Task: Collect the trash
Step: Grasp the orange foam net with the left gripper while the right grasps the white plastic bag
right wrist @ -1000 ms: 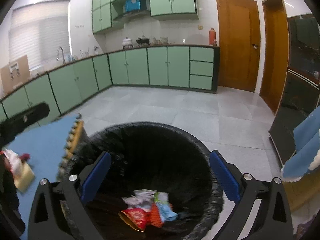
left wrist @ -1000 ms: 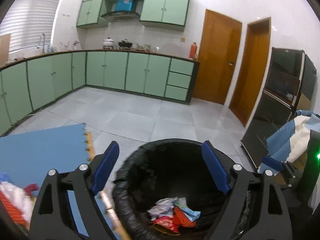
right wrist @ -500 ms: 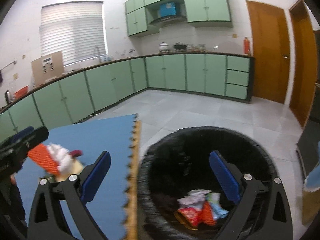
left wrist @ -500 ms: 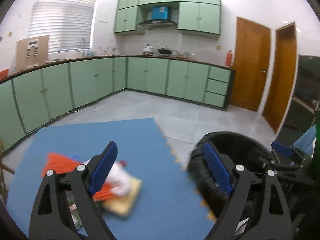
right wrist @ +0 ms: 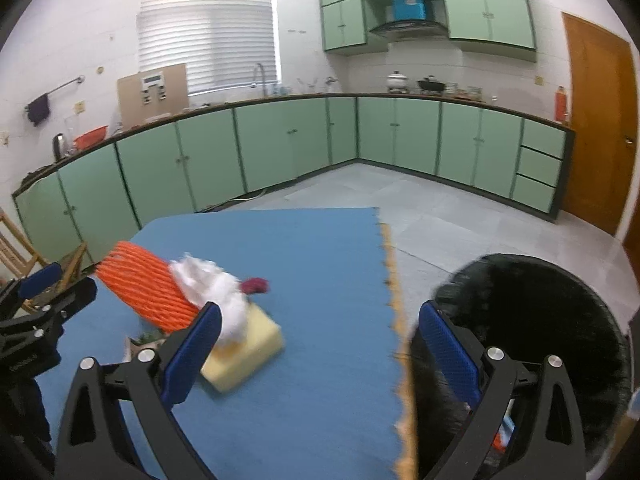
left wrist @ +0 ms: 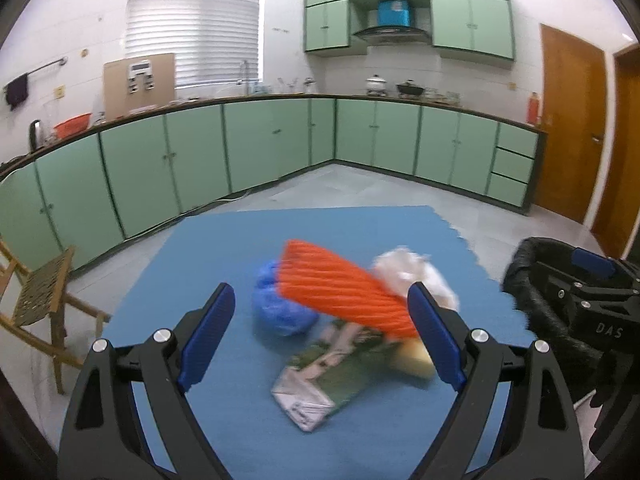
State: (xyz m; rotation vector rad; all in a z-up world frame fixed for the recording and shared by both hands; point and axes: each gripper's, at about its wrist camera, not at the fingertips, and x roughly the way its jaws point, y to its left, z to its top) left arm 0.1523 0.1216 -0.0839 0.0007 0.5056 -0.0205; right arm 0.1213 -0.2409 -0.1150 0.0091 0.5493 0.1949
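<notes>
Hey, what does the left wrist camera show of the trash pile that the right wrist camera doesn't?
Only the left wrist view shows the crumpled blue bag and the flat green printed packet fully. Only the right wrist view shows a small dark red scrap and the yellow sponge block plainly. Both show the orange ribbed net, the white wad, the blue mat and the black-lined bin. Both tongs, left and right, are open and empty.

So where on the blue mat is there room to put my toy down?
The blue foam mat is bare along its far edge toward the green cabinets, and on the strip between the yellow sponge block and the black-lined trash bin. The middle is crowded: orange ribbed netting, white crumpled tissue, blue crumpled bag, green printed packet.
</notes>
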